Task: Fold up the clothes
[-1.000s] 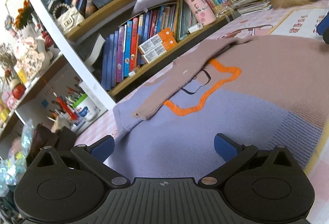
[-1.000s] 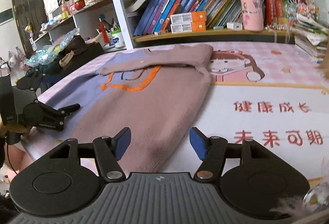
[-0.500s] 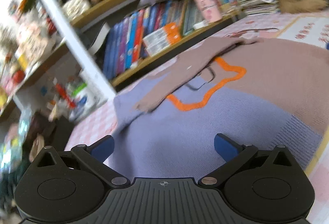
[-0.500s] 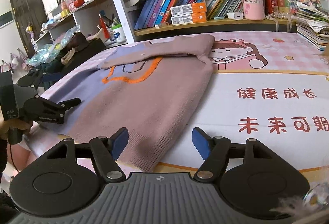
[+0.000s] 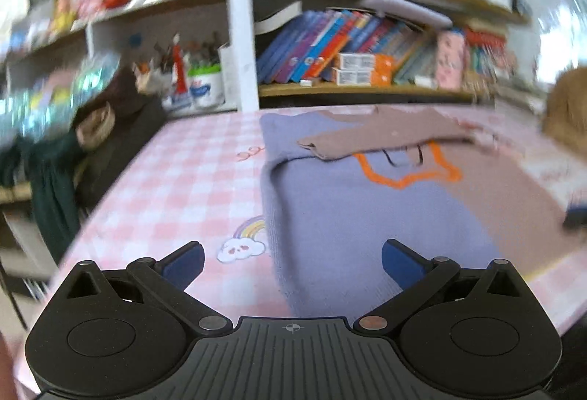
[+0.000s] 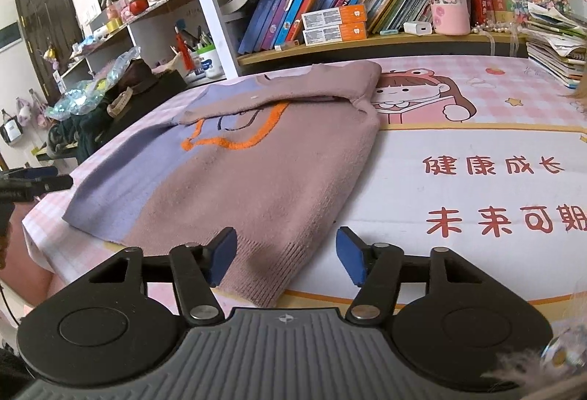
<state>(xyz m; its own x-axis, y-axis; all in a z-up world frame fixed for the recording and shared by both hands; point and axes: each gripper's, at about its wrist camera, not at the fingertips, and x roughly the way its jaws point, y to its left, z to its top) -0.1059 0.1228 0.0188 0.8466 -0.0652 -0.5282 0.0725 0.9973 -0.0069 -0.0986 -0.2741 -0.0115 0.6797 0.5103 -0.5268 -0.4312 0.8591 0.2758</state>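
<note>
Here the left view blurs; the sweater [image 6: 256, 176] hides its folded-under sleeves.

Bare tablecloth [image 6: 477, 194] right of the sweater [image 6: 264, 172] offers free passage; bookshelf [image 6: 367, 44] and paper stack [image 6: 554, 51] bound the far edge.

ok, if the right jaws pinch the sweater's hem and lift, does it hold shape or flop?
Likely flops: the sweater is soft knit, and its sleeve already lies limp across the chest. Probably grippy rather than slick, given the fuzzy surface. The lifted hem would likely sag and drag the rest along the table.
</note>
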